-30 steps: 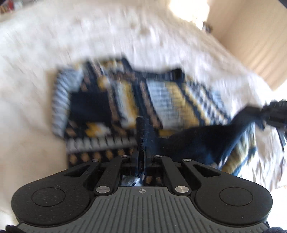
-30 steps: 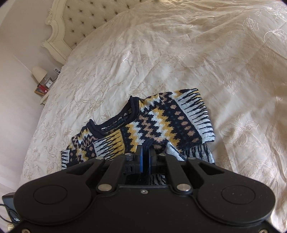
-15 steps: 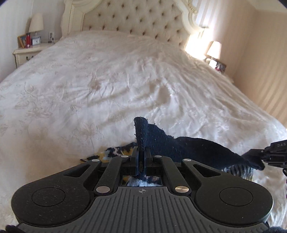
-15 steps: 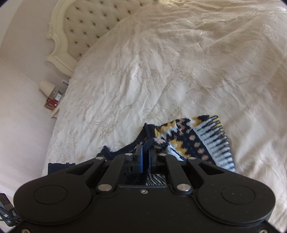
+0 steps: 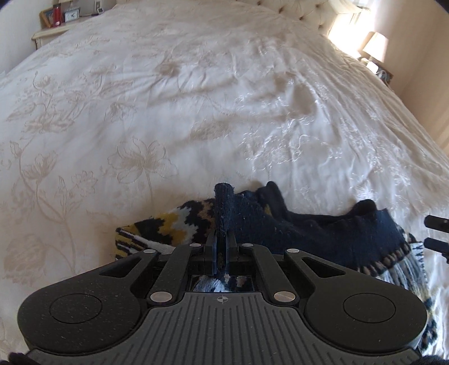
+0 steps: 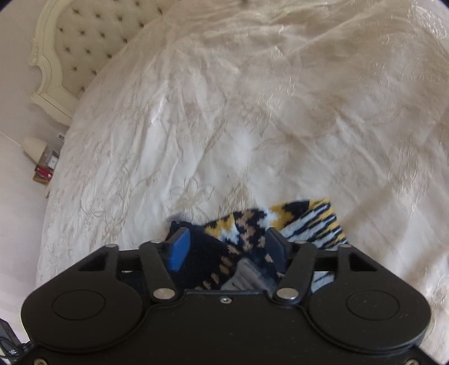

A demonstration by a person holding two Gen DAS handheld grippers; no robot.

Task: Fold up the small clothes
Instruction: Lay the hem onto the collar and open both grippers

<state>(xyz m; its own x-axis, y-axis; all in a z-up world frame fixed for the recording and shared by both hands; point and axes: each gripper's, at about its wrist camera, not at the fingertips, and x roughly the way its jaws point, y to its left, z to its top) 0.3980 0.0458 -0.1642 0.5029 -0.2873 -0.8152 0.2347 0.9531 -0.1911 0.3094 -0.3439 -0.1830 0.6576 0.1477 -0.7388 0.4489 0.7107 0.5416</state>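
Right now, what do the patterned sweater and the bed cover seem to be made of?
The sweater looks like knitted yarn, maybe wool or acrylic: matte, fuzzy, with a stepped colour pattern and a ribbed navy edge. The bed cover looks like woven cream cloth with a soft sheen, perhaps satin or jacquard: it shines on its creases and carries raised flower outlines. The exact fibre I cannot tell.

We see a wide bed under a cream bedspread [image 5: 196,112] embroidered with pale flowers and creased across its middle. At the bed's far edge stands a tufted, button-studded headboard [image 6: 84,42] with a carved cream frame. Beside one far corner sits a nightstand [image 5: 50,32] carrying a small clock [image 5: 72,15], a red item and a picture frame. Beside the other far corner a lit lamp [image 5: 374,46] glows against a striped wall.
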